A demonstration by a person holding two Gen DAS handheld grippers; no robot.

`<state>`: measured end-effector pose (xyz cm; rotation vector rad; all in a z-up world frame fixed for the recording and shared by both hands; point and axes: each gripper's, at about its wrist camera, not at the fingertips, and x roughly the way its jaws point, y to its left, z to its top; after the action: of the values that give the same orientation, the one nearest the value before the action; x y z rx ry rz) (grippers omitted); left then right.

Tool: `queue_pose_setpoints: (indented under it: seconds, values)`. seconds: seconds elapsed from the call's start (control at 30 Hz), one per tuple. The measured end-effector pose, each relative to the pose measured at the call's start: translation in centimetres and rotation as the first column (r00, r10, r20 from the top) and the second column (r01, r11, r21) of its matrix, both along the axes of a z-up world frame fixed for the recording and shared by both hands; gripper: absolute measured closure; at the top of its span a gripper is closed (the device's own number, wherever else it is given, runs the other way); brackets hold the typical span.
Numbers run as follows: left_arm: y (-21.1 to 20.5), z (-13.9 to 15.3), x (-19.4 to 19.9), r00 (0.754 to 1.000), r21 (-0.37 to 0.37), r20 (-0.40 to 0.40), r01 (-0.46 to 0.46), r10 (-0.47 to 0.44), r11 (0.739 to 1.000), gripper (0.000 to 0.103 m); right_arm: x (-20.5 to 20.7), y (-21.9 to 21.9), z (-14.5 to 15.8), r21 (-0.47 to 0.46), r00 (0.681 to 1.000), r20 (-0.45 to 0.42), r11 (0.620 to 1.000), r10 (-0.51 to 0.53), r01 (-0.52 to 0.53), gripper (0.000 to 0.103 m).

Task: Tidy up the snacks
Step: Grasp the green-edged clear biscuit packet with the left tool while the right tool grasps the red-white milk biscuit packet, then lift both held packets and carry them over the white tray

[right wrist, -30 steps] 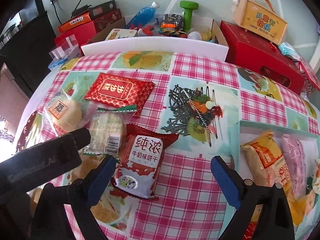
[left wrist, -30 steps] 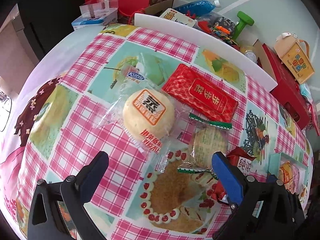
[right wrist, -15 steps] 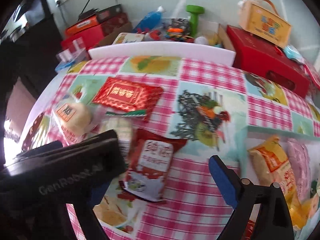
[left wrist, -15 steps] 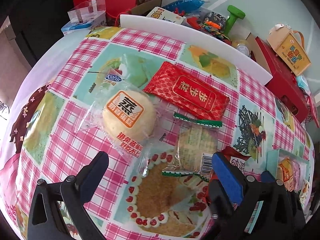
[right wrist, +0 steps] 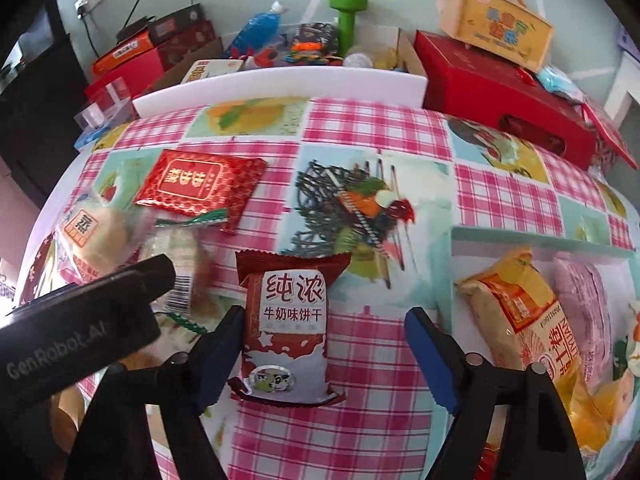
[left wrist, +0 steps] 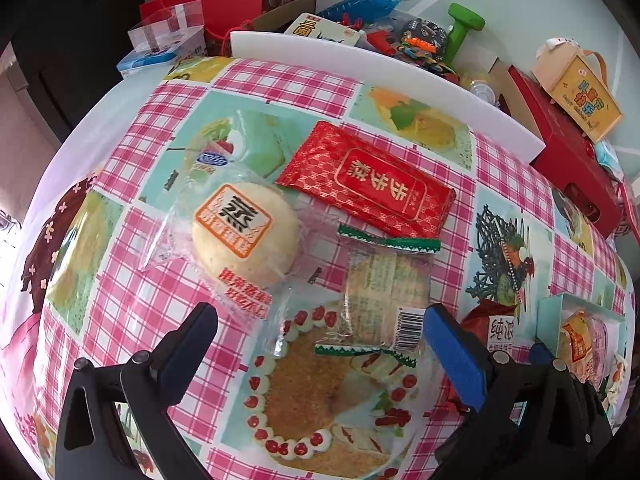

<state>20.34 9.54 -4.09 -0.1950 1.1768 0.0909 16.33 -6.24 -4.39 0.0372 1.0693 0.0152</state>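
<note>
On the checked tablecloth lie a round steamed cake in clear wrap (left wrist: 244, 232), a red foil packet (left wrist: 372, 188) and a clear cracker pack with green ends (left wrist: 384, 292). My left gripper (left wrist: 316, 344) is open, just short of the cracker pack. A dark red milk-biscuit packet (right wrist: 286, 320) lies between the fingers of my right gripper (right wrist: 320, 344), which is open around it. The left gripper's body (right wrist: 76, 320) shows at the left of the right wrist view. A pale tray (right wrist: 540, 240) at the right holds an orange snack bag (right wrist: 524, 320) and a pink one (right wrist: 588, 304).
A white board (left wrist: 380, 68) edges the table's far side. Behind it lie red boxes (right wrist: 504, 92), a yellow carry box (right wrist: 496, 24), a green dumbbell (right wrist: 348, 12), a blue bottle (right wrist: 256, 28) and toys.
My right gripper has moved left and forward so the milk-biscuit packet now lies between its fingers. My left gripper has edged toward the cracker pack.
</note>
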Motion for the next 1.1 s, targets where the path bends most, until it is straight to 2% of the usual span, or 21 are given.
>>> queue_pose_setpoints:
  seconds: [0.2, 0.3, 0.4, 0.47, 0.57, 0.73, 0.83, 1.1]
  values:
    - [-1.7, -0.8, 0.9, 1.0, 0.013, -0.008, 0.03, -0.03, 0.999, 0.003, -0.1, -0.1, -0.5, 0.008, 1.0, -0.012, 1.0, 0.003, -0.003, 0.026]
    - [-2.4, -1.5, 1.1, 0.999, 0.021, -0.02, 0.043, -0.042, 0.999, 0.015, -0.2, -0.1, -0.5, 0.002, 1.0, -0.009, 1.0, 0.006, -0.006, 0.026]
    - [-3.2, -1.8, 1.2, 0.998, 0.052, -0.014, 0.062, -0.061, 0.997, 0.021, -0.2, 0.1, -0.6, -0.005, 1.0, -0.007, 1.0, 0.008, -0.008, 0.026]
    - [-3.7, -1.7, 1.2, 0.998, 0.062, -0.003, 0.069, -0.069, 0.996, 0.038, -0.2, 0.2, -0.6, 0.001, 1.0, -0.008, 1.0, 0.01, -0.01, 0.029]
    - [-4.3, -1.5, 1.2, 0.997, 0.071, 0.002, 0.082, -0.082, 0.994, 0.049, -0.1, 0.0, -0.8, 0.003, 1.0, -0.009, 1.0, 0.005, -0.005, 0.037]
    - [-4.6, -1.4, 1.3, 0.997, 0.071, 0.002, 0.083, -0.083, 0.994, 0.051, -0.2, -0.5, -0.6, -0.002, 1.0, -0.004, 1.0, -0.013, 0.013, 0.048]
    - [-4.8, -1.4, 1.1, 0.997, 0.072, -0.003, 0.083, -0.083, 0.994, 0.051, -0.3, -0.6, -0.5, -0.01, 1.0, -0.003, 1.0, -0.021, 0.021, 0.06]
    - [-5.1, -1.3, -0.8, 0.995, 0.061, -0.015, 0.095, -0.095, 0.994, 0.052, -1.0, -0.8, -0.3, -0.002, 1.0, -0.014, 1.0, -0.024, 0.023, 0.06]
